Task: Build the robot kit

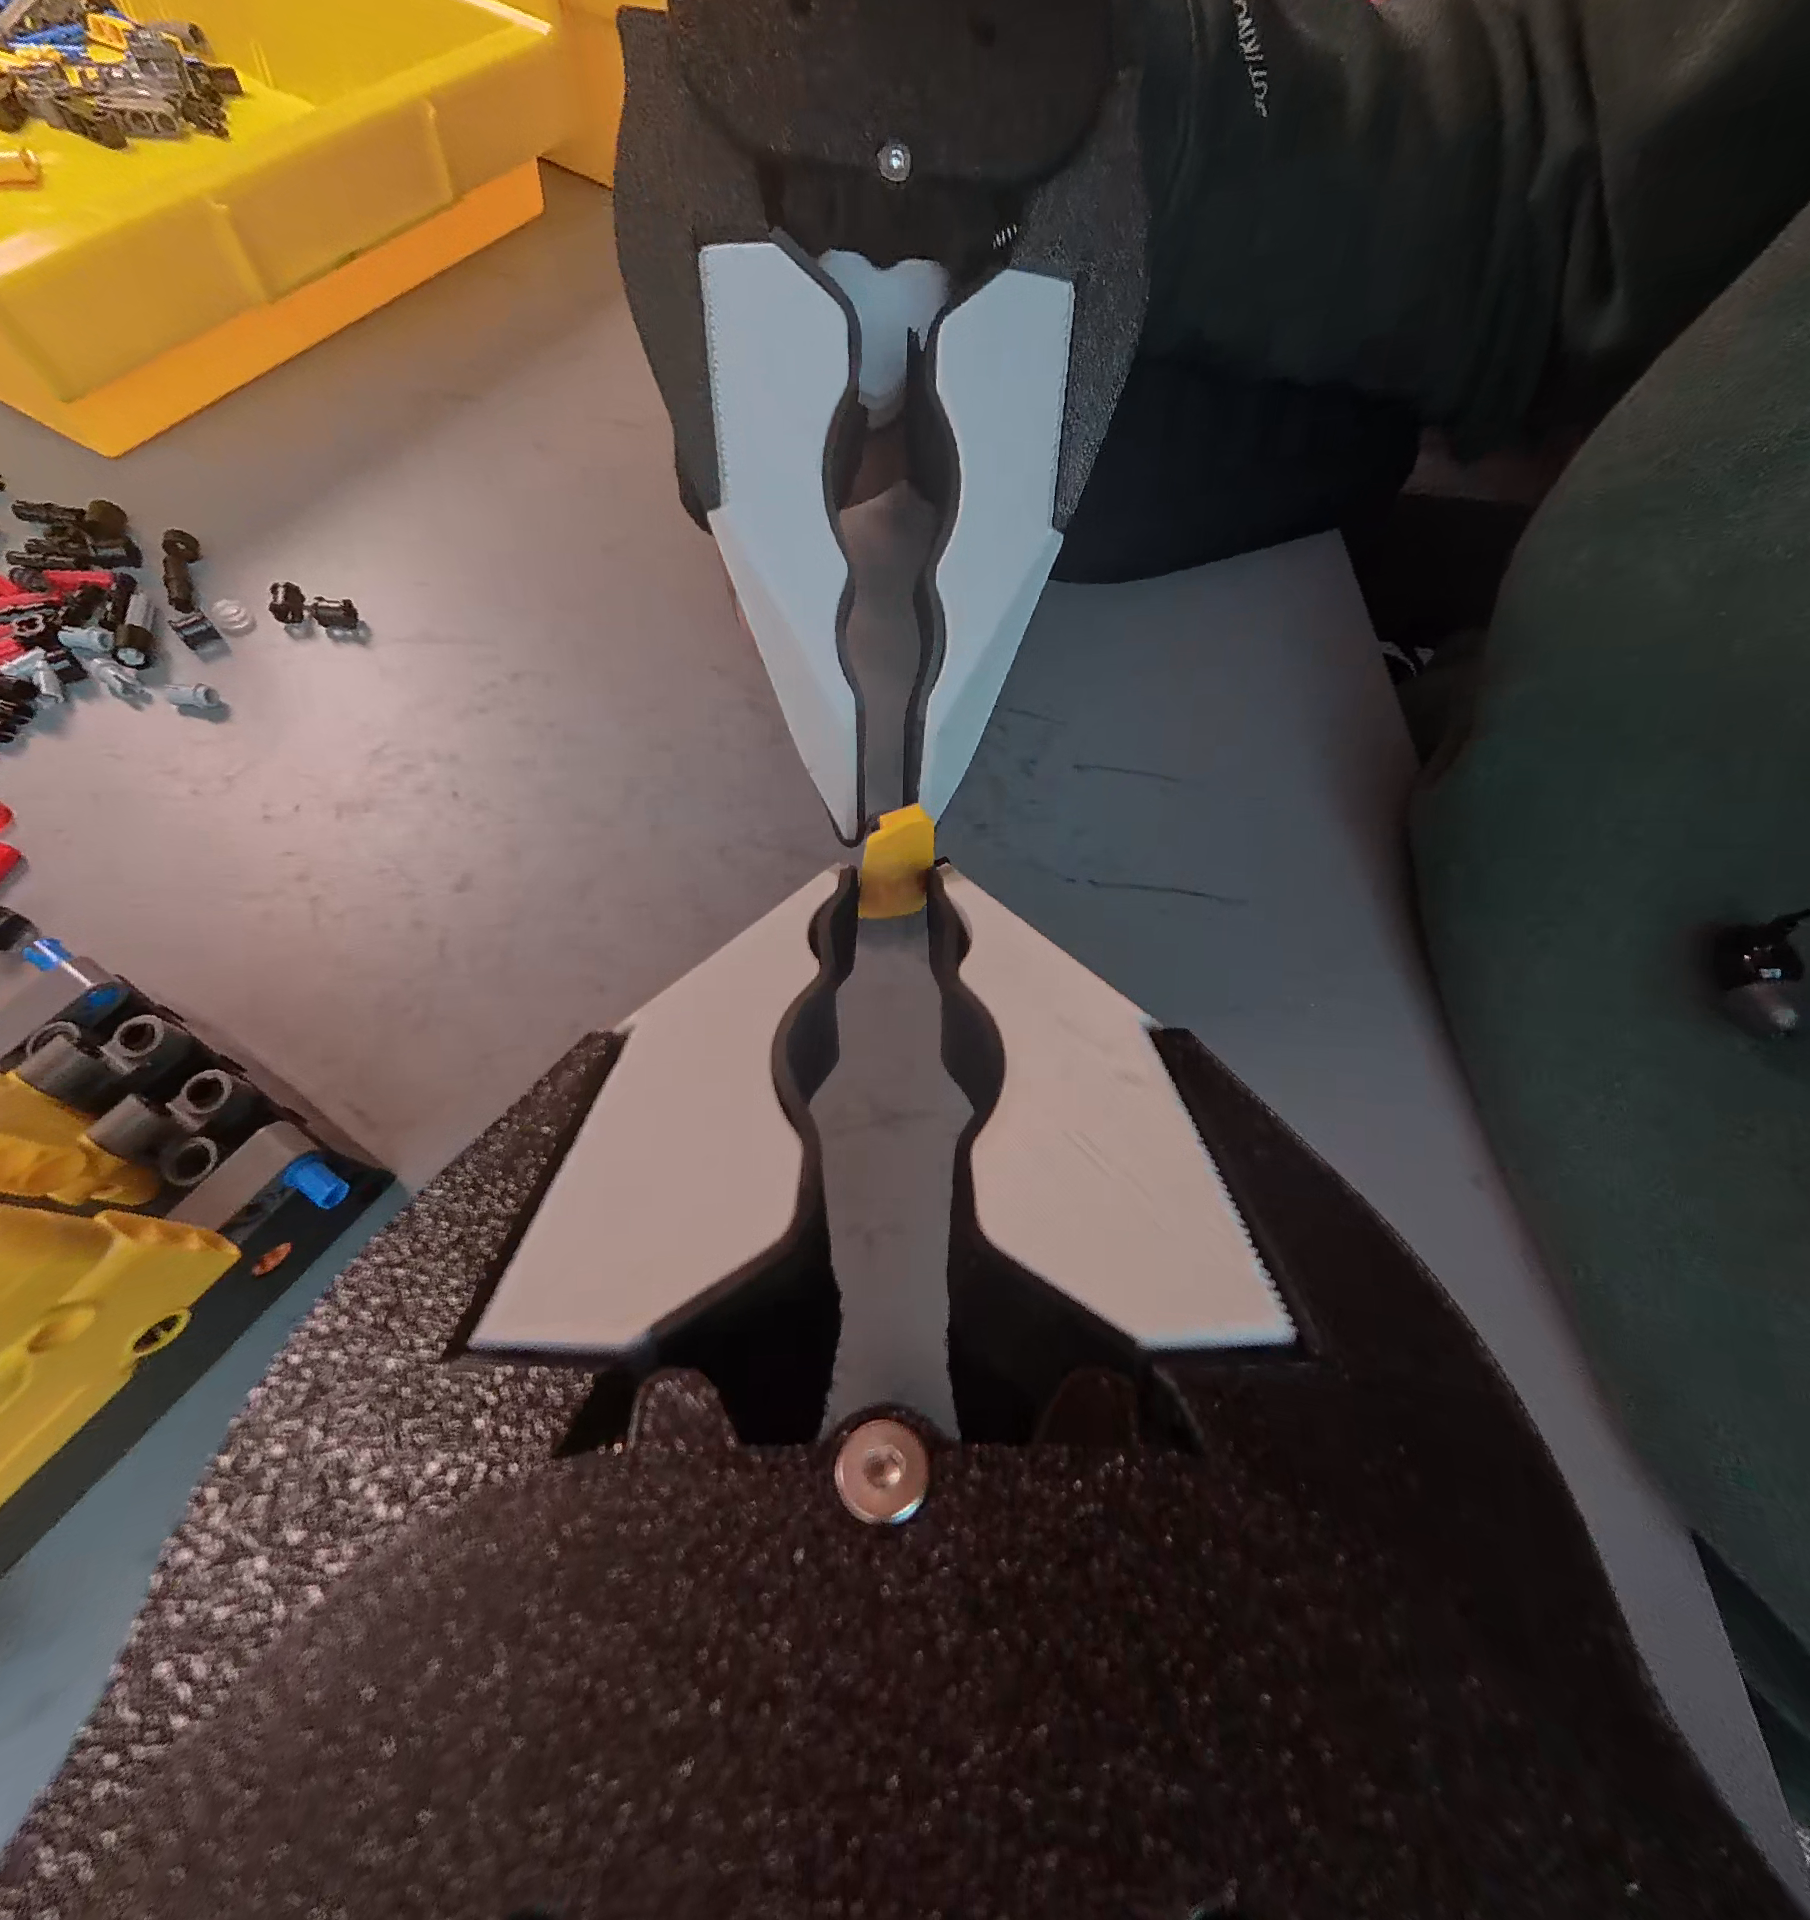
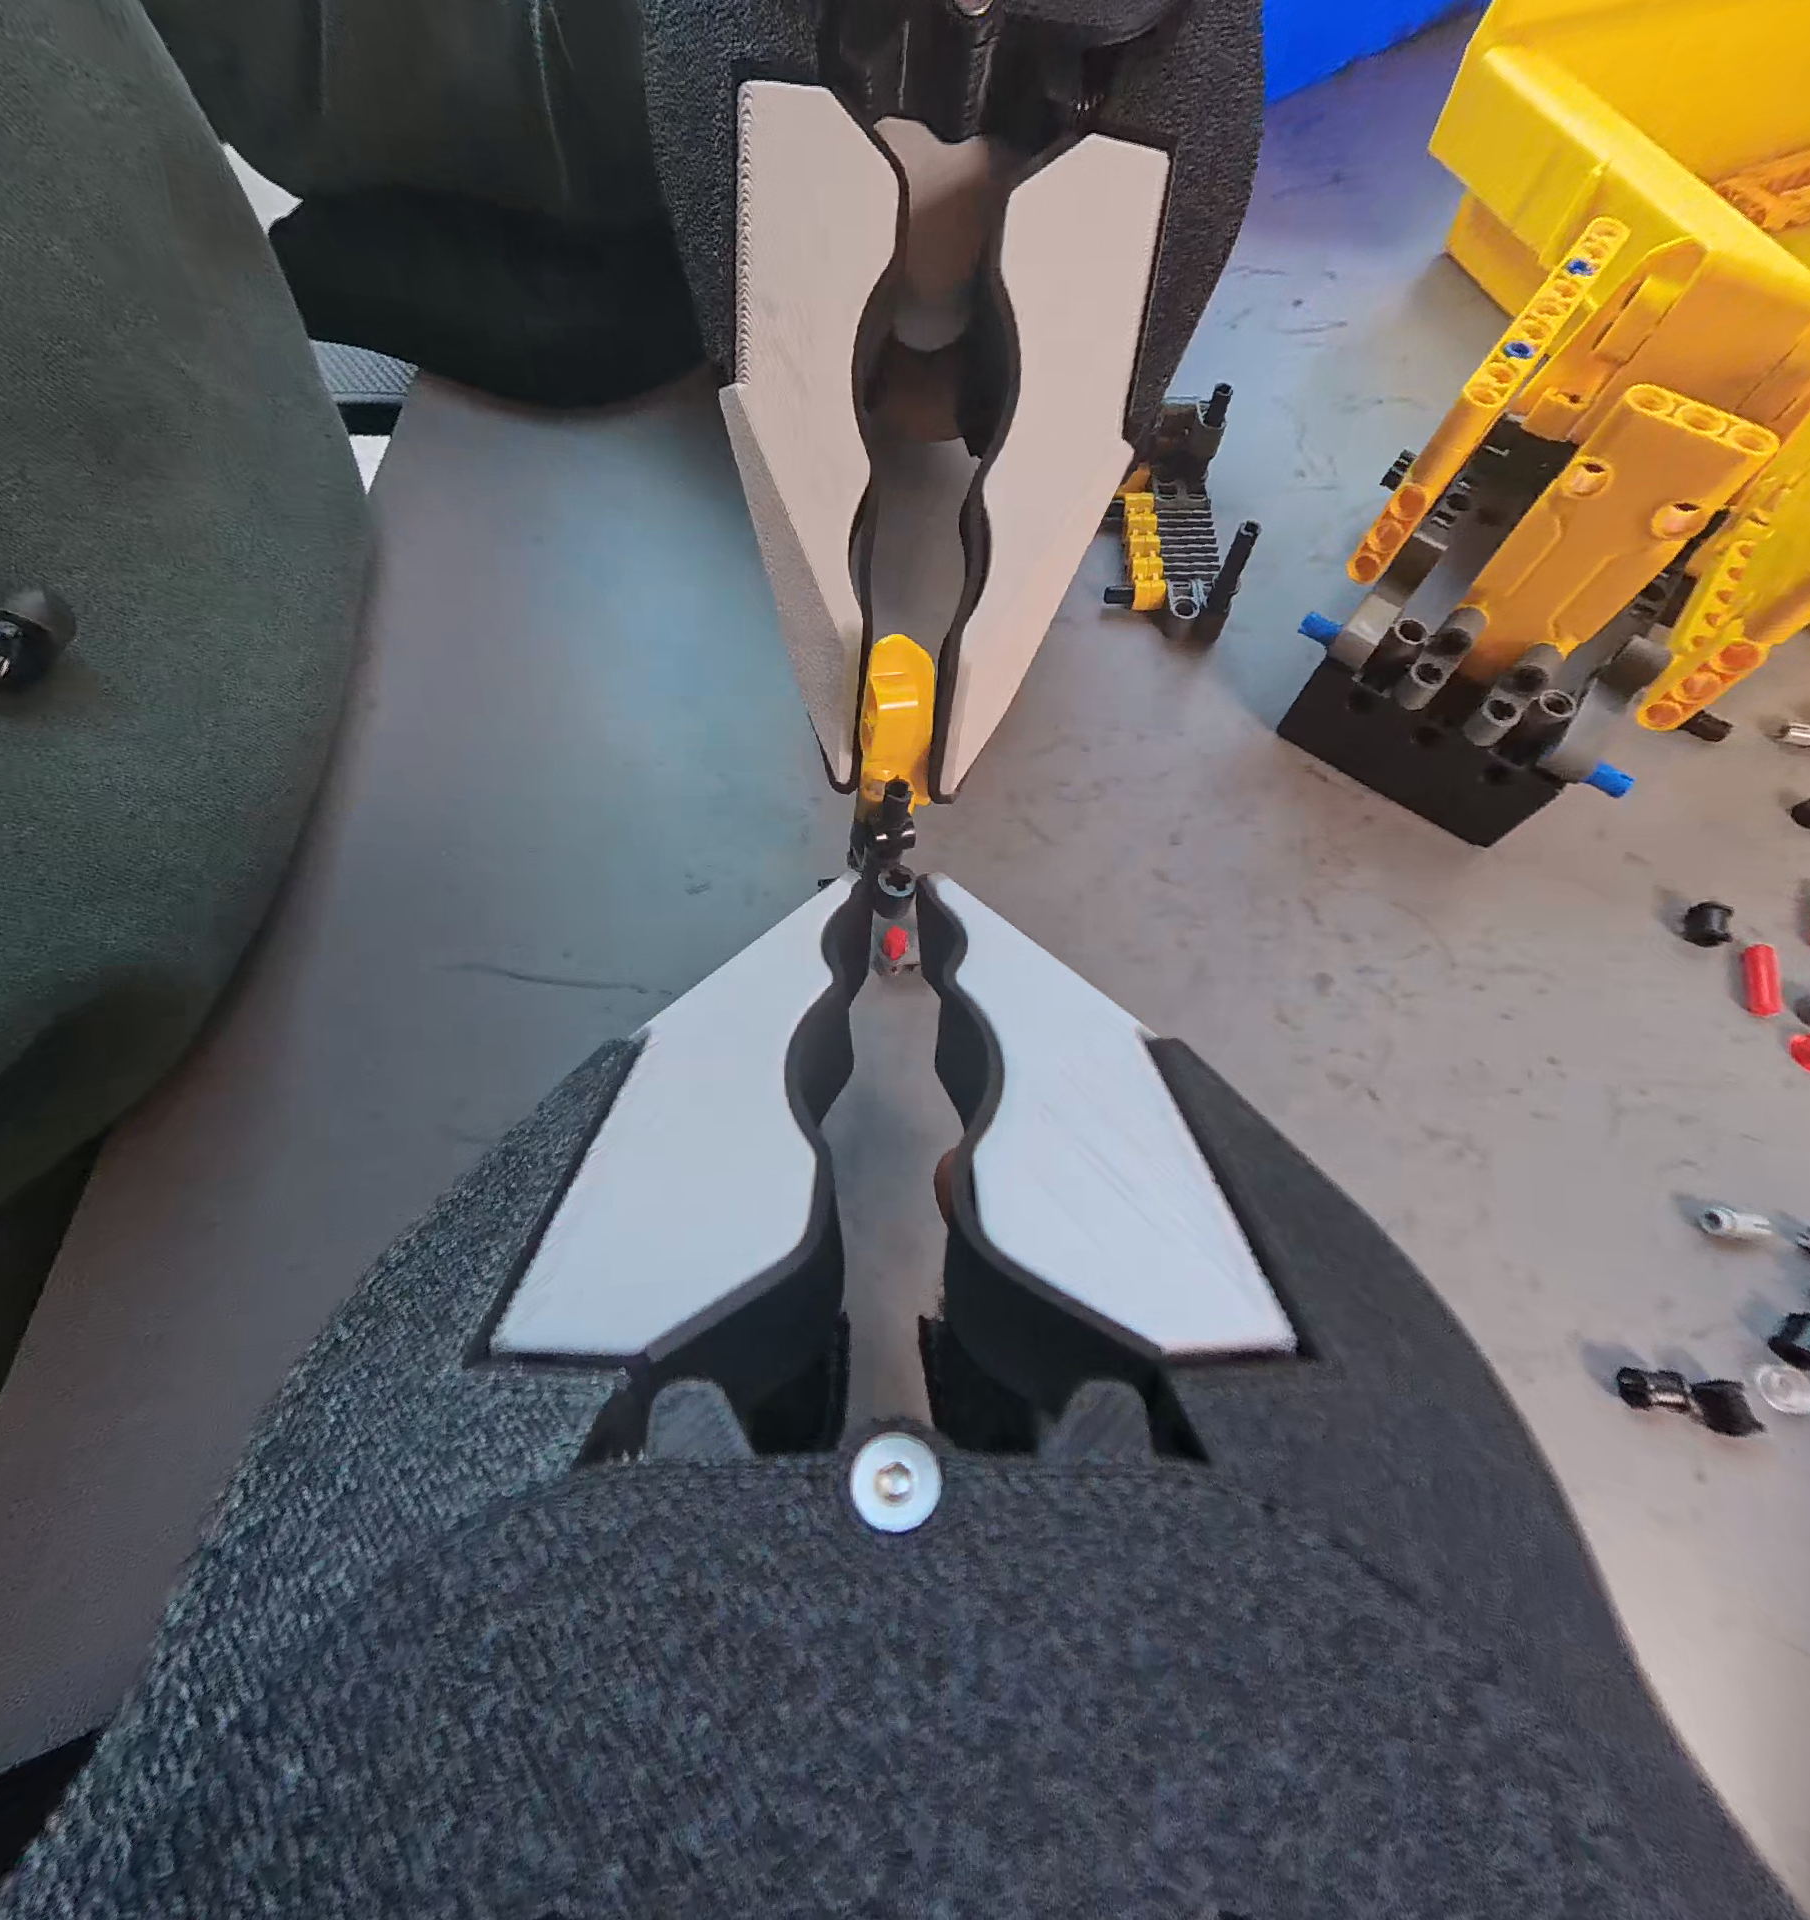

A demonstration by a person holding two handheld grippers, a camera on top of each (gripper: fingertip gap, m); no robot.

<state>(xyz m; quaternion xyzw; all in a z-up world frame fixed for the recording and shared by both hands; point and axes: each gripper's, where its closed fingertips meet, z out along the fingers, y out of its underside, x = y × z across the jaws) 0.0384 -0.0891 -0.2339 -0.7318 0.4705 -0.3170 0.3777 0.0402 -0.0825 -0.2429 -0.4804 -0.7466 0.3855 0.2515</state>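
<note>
My left gripper [image 1: 890, 883] is shut on a small yellow building-toy piece [image 1: 893, 868], held above the grey table [image 1: 465, 831]. My right gripper [image 1: 896, 826] faces it tip to tip from the top of the left wrist view. In the right wrist view my right gripper [image 2: 890, 888] is shut on a small black pin piece [image 2: 893, 883]. This pin meets the lower end of the yellow piece [image 2: 893, 707], which the left gripper [image 2: 890, 790] holds from above. A small red part [image 2: 893, 943] lies on the table under the tips.
A yellow and black built model [image 2: 1566, 582] stands to the right, also seen in the left wrist view [image 1: 80, 1226]. Loose red, black and grey parts [image 1: 39, 623] lie scattered. There are yellow bins [image 1: 205, 208], a green chair [image 1: 1659, 935] and a person's dark sleeve [image 1: 1400, 260]. Only a small space, under 4 cm, lies between the two pairs of fingers.
</note>
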